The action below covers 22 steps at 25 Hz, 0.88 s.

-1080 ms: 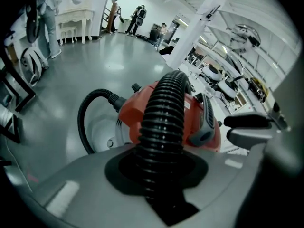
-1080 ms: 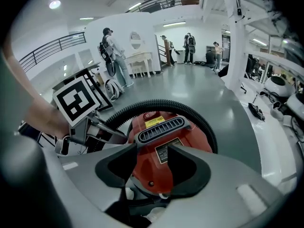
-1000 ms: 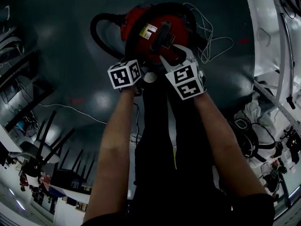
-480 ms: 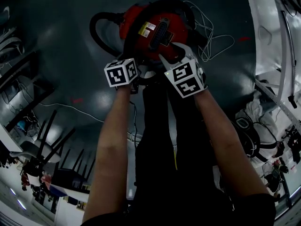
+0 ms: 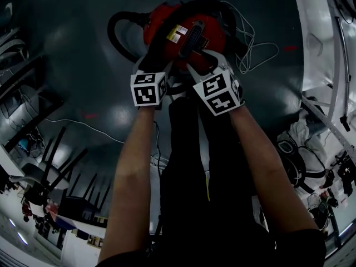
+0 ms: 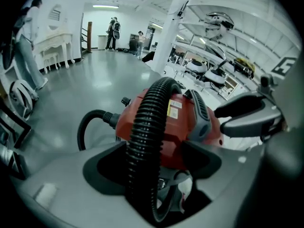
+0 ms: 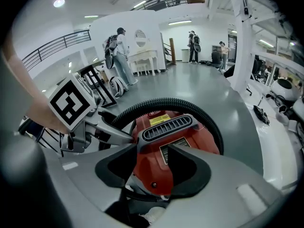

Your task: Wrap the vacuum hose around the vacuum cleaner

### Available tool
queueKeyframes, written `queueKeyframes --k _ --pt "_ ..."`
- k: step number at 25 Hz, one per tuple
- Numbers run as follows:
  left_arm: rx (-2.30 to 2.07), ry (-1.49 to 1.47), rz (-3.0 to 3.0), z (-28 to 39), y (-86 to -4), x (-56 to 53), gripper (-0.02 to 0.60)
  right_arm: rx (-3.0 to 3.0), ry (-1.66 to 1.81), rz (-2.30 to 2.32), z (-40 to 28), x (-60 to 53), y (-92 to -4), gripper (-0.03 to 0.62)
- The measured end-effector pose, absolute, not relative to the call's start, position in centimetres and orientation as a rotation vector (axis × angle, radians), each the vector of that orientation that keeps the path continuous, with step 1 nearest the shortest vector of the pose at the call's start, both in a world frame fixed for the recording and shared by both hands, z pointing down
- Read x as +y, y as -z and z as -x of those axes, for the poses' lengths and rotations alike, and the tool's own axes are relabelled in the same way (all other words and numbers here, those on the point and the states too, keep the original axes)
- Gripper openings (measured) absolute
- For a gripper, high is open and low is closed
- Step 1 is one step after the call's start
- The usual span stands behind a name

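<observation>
Two grippers sit low over the red vacuum cleaner (image 5: 189, 35), which stands on the dark floor (image 5: 67, 65) just beyond our legs (image 5: 192, 149). Our left gripper (image 6: 156, 163) has just been opening its jaws. They now stand wide, with the black ribbed hose (image 6: 147, 122) running up between them and a clear gap on its right side. From there the hose climbs over the top of the red body. In the right gripper view it arcs round the far rim, and on the left it loops out onto the floor from a port on the body. Our right gripper (image 7: 153, 167) has its jaws apart astride the near end of the body, below the grey slotted handle (image 7: 166, 122). We cannot tell whether the pads press on it. The floor to the far side and the left of the hose loop is open. On the right a loose white cord (image 5: 258, 49) lies just beside the body, with white racking (image 5: 328, 65) well apart beyond it. Dark chairs (image 5: 55, 160) stand at the near left, well apart.
</observation>
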<state>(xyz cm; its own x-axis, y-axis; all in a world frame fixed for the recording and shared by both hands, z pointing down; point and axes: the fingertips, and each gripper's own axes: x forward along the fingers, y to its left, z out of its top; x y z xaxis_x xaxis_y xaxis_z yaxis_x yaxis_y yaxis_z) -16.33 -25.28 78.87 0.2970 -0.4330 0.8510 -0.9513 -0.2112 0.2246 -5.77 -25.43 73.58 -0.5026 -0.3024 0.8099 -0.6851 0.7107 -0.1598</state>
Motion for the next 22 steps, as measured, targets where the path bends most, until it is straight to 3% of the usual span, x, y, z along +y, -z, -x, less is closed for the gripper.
queueKeyframes --k 22 --pt "-1.307 -0.869 -1.902 15.9 -74.6 -27.3 0.369 -2.104 -0.616 -0.809 4.5 -25.8 -72.0 0.201"
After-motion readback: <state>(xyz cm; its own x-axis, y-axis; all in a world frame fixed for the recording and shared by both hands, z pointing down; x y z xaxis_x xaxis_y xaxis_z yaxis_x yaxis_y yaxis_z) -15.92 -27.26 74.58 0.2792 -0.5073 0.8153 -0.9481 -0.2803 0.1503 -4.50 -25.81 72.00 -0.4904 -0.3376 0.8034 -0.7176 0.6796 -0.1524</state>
